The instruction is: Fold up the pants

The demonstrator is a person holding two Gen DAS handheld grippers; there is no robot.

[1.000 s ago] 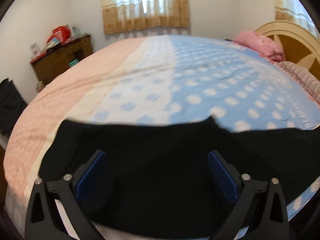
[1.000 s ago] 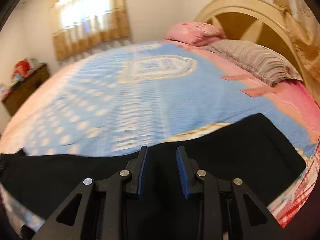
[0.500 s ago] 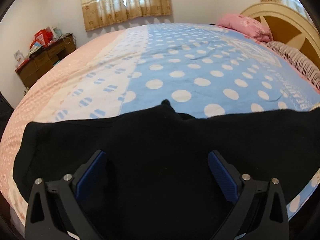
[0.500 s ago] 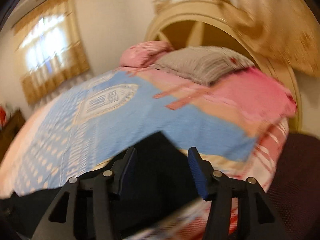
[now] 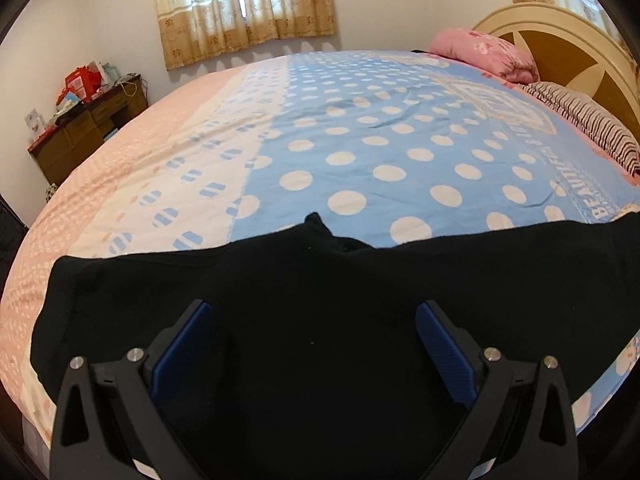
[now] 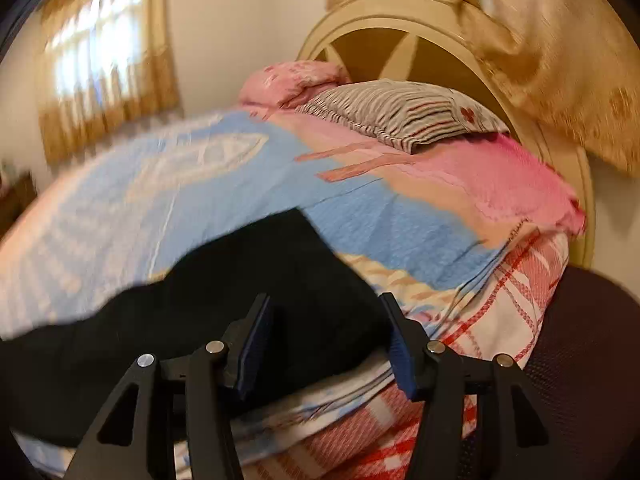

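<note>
Black pants (image 5: 320, 300) lie flat along the near edge of the bed, spread left to right. My left gripper (image 5: 316, 340) is open wide and hovers over the middle of the pants, holding nothing. In the right wrist view the pants' right end (image 6: 240, 292) lies near the bed's corner. My right gripper (image 6: 326, 332) is open above that end, its blue pads (image 6: 256, 340) apart and empty. This view is motion-blurred.
The bed has a blue polka-dot and pink cover (image 5: 360, 152). A pink pillow (image 5: 488, 52) and a striped pillow (image 6: 400, 112) lie by the cream headboard (image 6: 400, 36). A wooden dresser (image 5: 88, 128) stands at the left wall. A dark chair (image 6: 580, 360) sits at the bed's right.
My right gripper has opened from nearly shut and swung right toward the pants' end by the headboard. My left gripper stayed open and shifted a little over the pants.
</note>
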